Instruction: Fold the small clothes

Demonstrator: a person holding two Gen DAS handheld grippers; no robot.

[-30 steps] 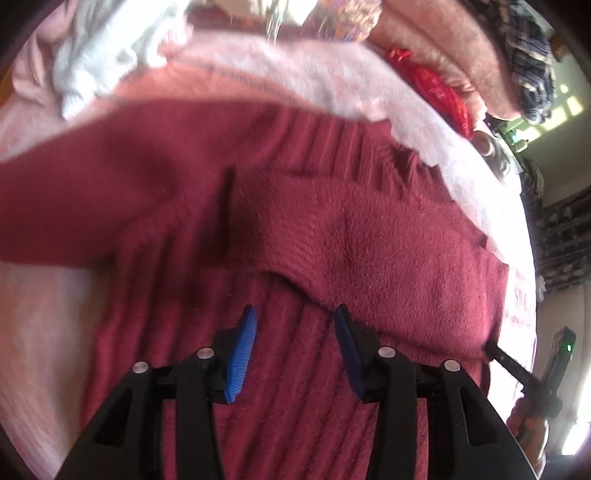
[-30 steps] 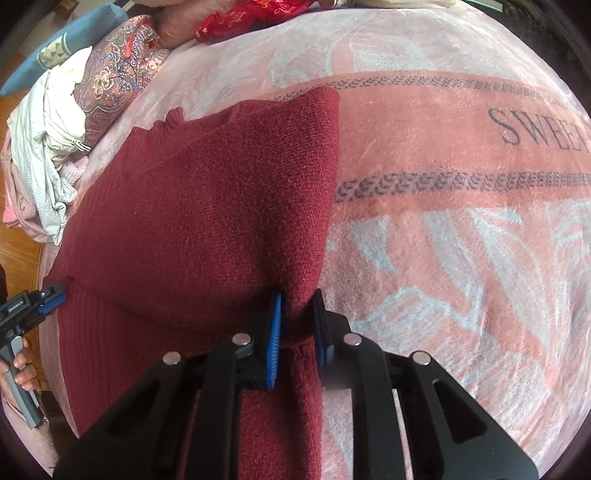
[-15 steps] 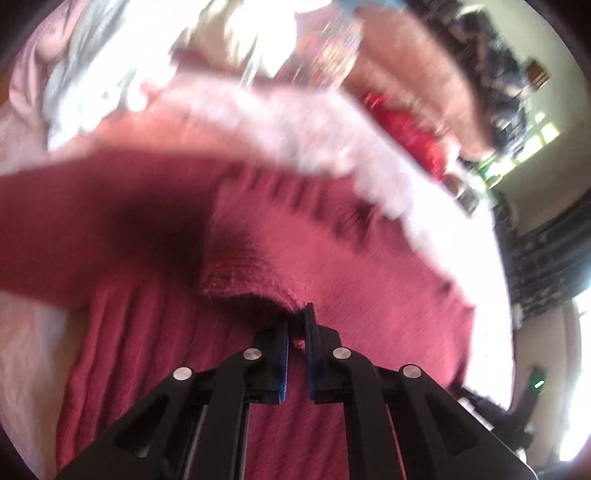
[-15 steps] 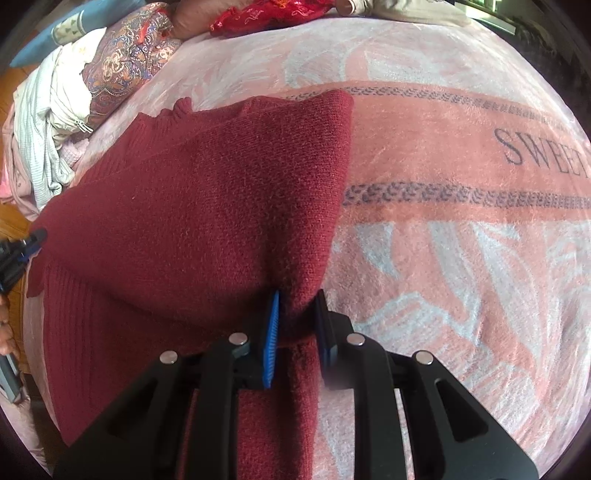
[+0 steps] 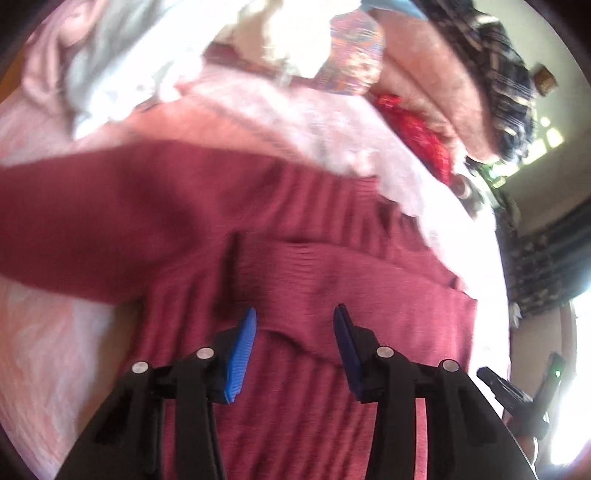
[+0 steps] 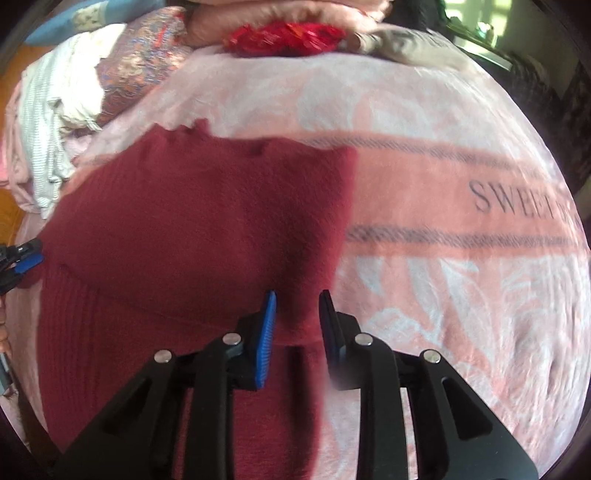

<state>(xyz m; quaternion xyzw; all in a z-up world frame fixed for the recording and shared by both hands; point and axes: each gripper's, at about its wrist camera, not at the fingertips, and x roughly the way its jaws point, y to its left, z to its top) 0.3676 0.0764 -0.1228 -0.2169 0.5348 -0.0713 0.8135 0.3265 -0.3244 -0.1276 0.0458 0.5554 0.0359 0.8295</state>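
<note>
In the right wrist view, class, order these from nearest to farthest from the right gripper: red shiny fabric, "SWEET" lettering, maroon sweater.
1. maroon sweater: directly under the right gripper, extending left.
2. "SWEET" lettering: right, on the blanket.
3. red shiny fabric: far edge, top centre.

One dark red sweater (image 6: pixel 192 236) lies on one pink blanket (image 6: pixel 443 295). Two grippers are in view: the left (image 5: pixel 295 332) and the right (image 6: pixel 297 314), each with two fingers (one pad bright blue, the other darker). At the blanket's far edge sits one bright red cloth (image 6: pixel 284 33), one paisley-patterned piece (image 6: pixel 140 70), one white striped garment (image 6: pixel 44 122) and one dark plaid cloth (image 5: pixel 506 74). One line of printed lettering (image 6: pixel 517 203) crosses the blanket.
</note>
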